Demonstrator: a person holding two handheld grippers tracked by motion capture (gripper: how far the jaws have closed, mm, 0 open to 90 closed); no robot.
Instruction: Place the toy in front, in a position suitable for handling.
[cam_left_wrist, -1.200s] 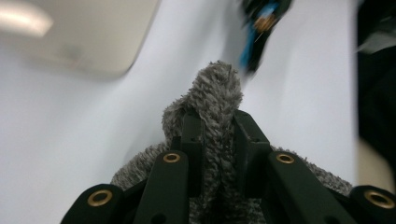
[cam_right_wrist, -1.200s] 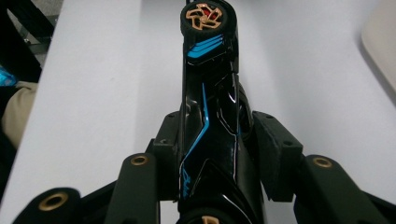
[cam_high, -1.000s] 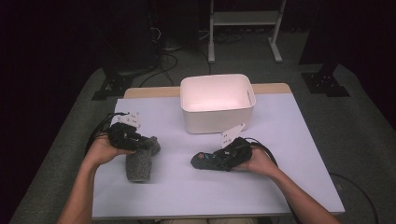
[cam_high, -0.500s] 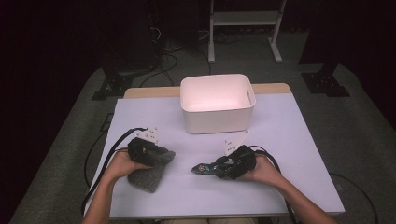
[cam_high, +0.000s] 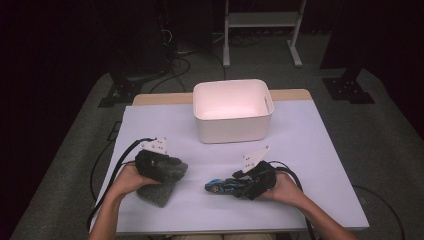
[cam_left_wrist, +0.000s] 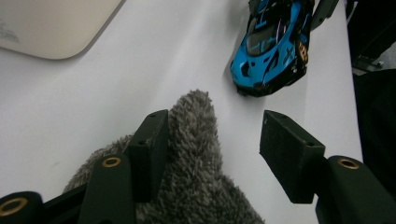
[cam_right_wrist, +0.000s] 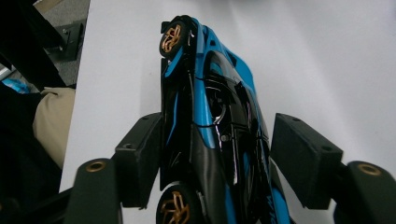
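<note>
The high view looks forward and down from above the person's side onto the white-covered rectangular table (cam_high: 310, 150), far enough back to take in its whole top, the floor around it and the white plastic rectangular bin (cam_high: 233, 111) toward the far edge. The left gripper view rides low and close to the tabletop, facing along its own two black jaws over the grey fluffy fabric bundle (cam_left_wrist: 196, 154) toward the blue and black toy sports car (cam_left_wrist: 273, 44). The right gripper view sits closer still, directly over that car. All three views share the car and the white surface beside it.
</note>
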